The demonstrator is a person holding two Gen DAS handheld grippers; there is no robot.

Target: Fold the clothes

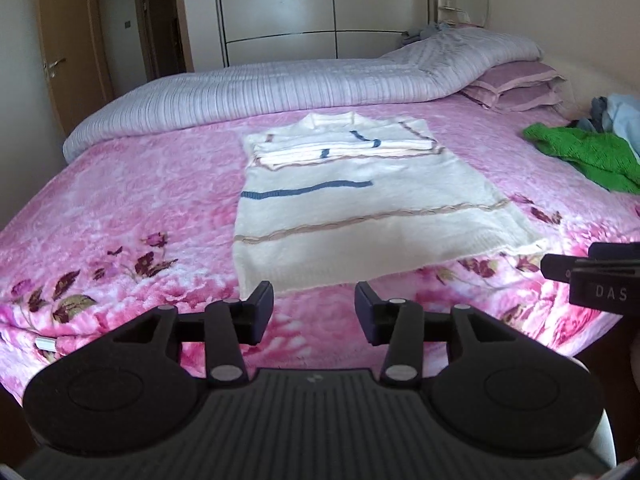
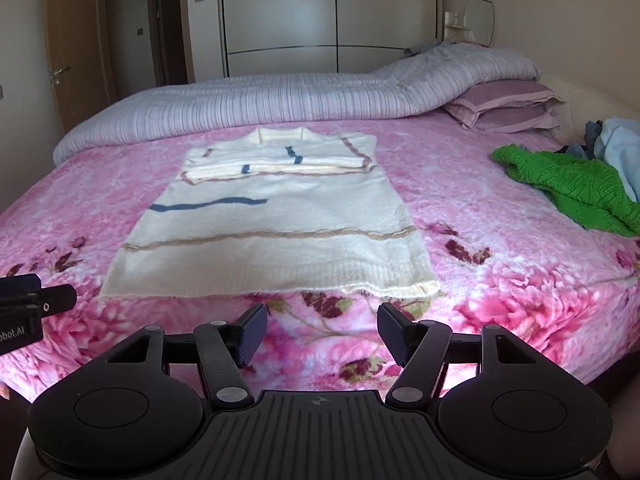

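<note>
Fingers of the left gripper [image 1: 315,307] stand parted and empty; those of the right gripper [image 2: 319,330] stand wider, likewise empty. Both hang just short of the near hem of the cream knitted sweater with blue and tan stripes [image 2: 264,232], flat on the pink floral bedspread [image 2: 500,280], sleeves folded across the chest. Judged step: between folds. Next: grip both hem corners and carry them toward the collar.

The heap of clothes [image 2: 616,140] at the far right of the bed [image 2: 500,240] is cut off by the picture's edge, its pieces too jumbled to tell apart; small items on the far wall shelf [image 2: 456,24] are too tiny to identify; the white sweater [image 1: 360,208] looks blurred.
</note>
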